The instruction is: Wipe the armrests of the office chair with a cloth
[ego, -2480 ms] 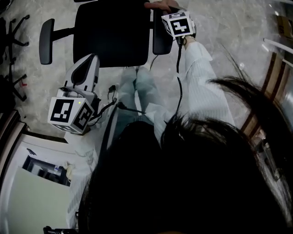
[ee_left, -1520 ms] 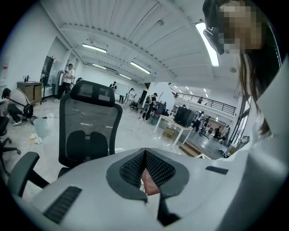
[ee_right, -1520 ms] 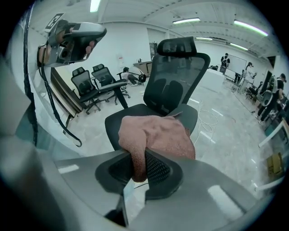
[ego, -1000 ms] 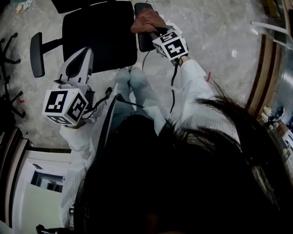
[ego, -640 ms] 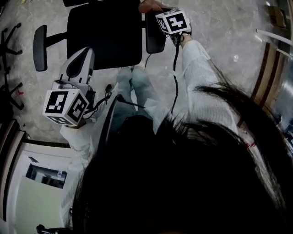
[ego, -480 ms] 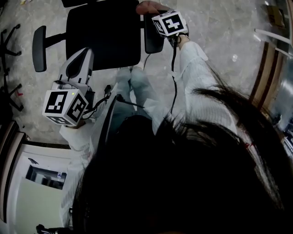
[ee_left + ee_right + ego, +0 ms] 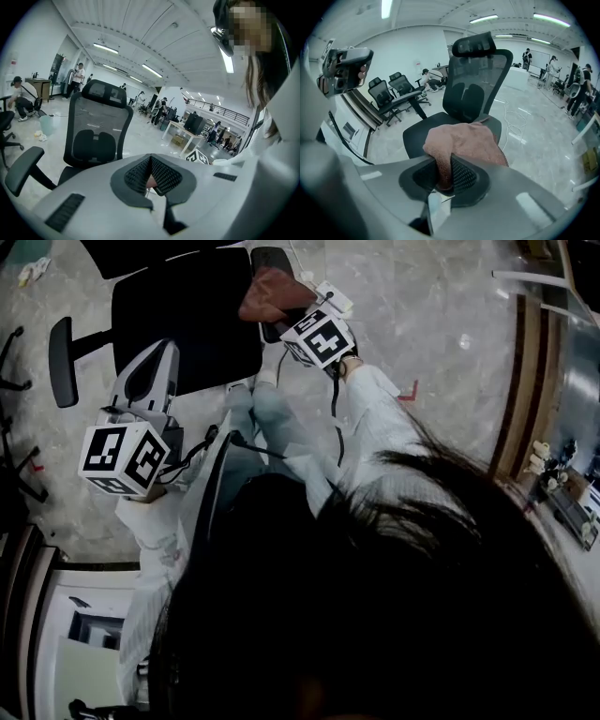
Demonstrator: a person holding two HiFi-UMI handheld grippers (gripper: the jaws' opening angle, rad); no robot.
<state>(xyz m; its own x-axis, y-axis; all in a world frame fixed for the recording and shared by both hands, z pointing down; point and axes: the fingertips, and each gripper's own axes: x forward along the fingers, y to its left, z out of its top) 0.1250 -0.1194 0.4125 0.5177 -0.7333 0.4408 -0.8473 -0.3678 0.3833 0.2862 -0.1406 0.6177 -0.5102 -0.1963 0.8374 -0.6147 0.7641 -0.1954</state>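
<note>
The black office chair [image 7: 183, 320] stands in front of me, also seen as a mesh-backed chair [image 7: 473, 93] in the right gripper view. A reddish-brown cloth [image 7: 272, 294] lies over the chair's right armrest [image 7: 274, 259]. My right gripper [image 7: 284, 313] is shut on that cloth [image 7: 464, 143], a fold of it pinched between the pads. My left gripper [image 7: 166, 348] hangs over the seat's near left corner, shut and empty. The left armrest [image 7: 63, 362] is bare and far from both grippers; it also shows in the left gripper view [image 7: 23, 168].
Other chair bases [image 7: 14, 479] stand at the left edge. A wooden ledge [image 7: 514, 381] runs down the right. A cable [image 7: 520, 117] lies on the pale floor beyond the chair. More black chairs [image 7: 389, 91] and a desk [image 7: 187, 136] stand farther off, with people around.
My right gripper pushed the cloth to the far end of the right armrest, then drew it back toward me. The left gripper has kept its place.
</note>
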